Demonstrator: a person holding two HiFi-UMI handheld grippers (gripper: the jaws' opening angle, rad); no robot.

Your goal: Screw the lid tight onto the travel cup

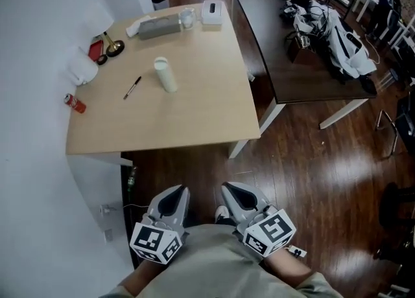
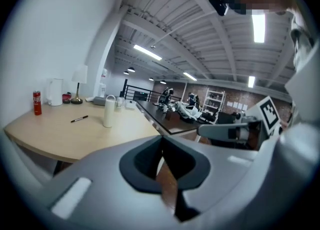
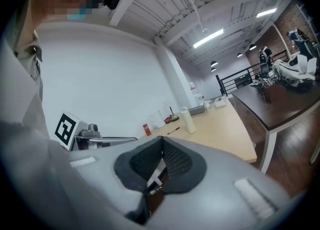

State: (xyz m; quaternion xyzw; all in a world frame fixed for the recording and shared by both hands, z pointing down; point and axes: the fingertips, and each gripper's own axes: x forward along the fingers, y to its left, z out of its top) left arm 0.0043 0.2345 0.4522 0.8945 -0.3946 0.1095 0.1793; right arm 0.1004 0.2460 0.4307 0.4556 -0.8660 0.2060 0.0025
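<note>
Cup (image 1: 165, 74) on table (image 1: 194, 115) ctr; pen (image 1: 132, 87) just left, can (image 1: 74, 103) far left.

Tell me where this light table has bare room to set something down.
The whole near half of the table, from the cup and pen to the front edge, is bare; so is the strip right of the cup. The far edge and wall side, by the can and lamp, are crowded.

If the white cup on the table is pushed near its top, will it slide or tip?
Probably tip: the white cup stands upright, tall and narrow. Its smooth-looking wall may slip in the jaws. Once down, its round body would likely roll.
</note>
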